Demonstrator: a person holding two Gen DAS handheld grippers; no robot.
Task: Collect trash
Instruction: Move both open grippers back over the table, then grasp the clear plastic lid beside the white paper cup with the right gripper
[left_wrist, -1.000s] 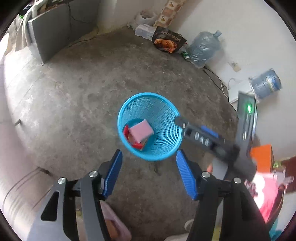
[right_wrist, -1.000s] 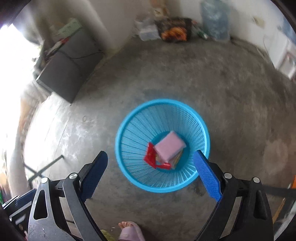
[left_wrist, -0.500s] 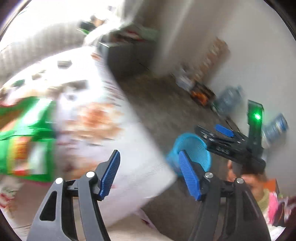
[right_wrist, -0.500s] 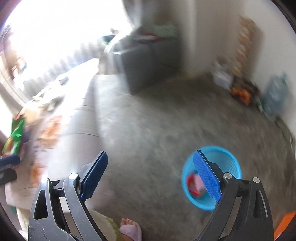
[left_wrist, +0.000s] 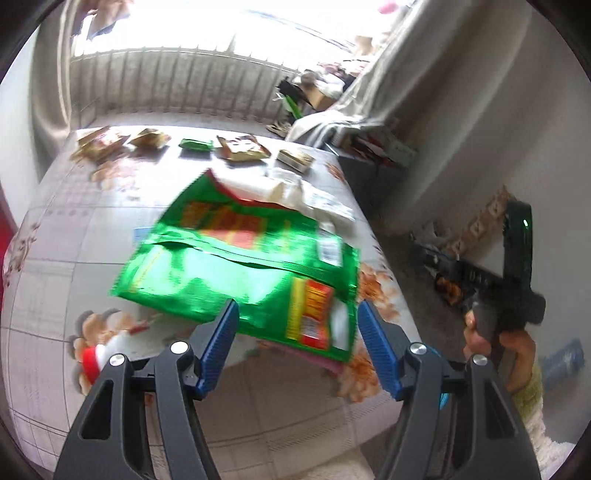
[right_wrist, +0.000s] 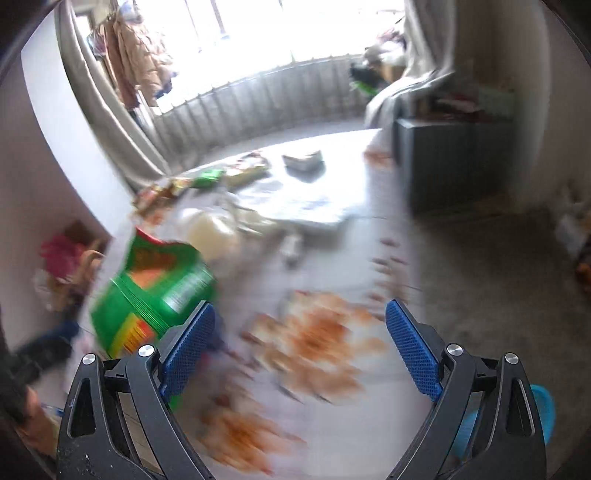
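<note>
Sunlight from the railed window is washing over a counter covered in a flowered cloth. On it a big green wrapper is lying flat, its long axis running crosswise to the left gripper, whose fingers are standing wide and empty just at the wrapper's near edge. The right gripper, also wide and empty, is sitting further right of the wrapper, so the left looks nearer.
</note>
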